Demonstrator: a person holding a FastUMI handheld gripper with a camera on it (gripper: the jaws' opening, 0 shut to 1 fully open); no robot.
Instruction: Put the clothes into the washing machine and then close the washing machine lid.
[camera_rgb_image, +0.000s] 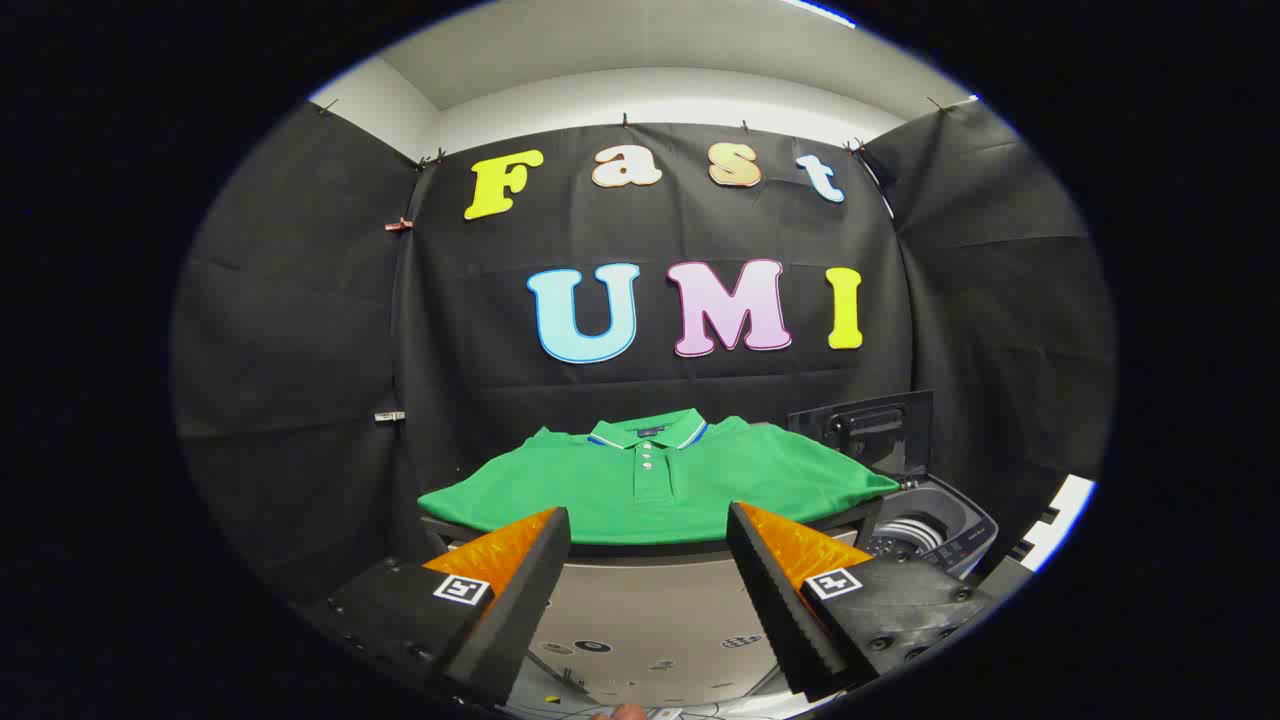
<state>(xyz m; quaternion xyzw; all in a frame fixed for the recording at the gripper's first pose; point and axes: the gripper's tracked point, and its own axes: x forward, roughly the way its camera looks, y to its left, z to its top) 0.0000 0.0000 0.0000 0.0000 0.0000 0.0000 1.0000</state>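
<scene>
The hand-held gripper (648, 520) is held out in front of the desk (640, 548) with its two fingers (530, 580) spread wide apart and nothing between them; they touch nothing, and the gap between the tips frames the desk's front edge. Just beyond the fingertips a green polo shirt (660, 485) lies flat on the desk, front side up, its sleeves stretched out to either side and its collar pointing toward the black cloth wall behind. The collar has a thin blue and white trim, and a short buttoned placket runs down from it along the middle of the chest. The shirt covers most of the desk top, and its lower hem reaches close to the near edge. To the right of the desk, just past the shirt's right sleeve, stands a top-loading washing machine (935, 530); its dark lid (865, 430) is raised, standing up at the back, and the drum opening under it shows pale ribs inside. The machine sits lower than the desk top and close beside it. Below the fingers the pale floor (640, 625) carries a few small round marks.
</scene>
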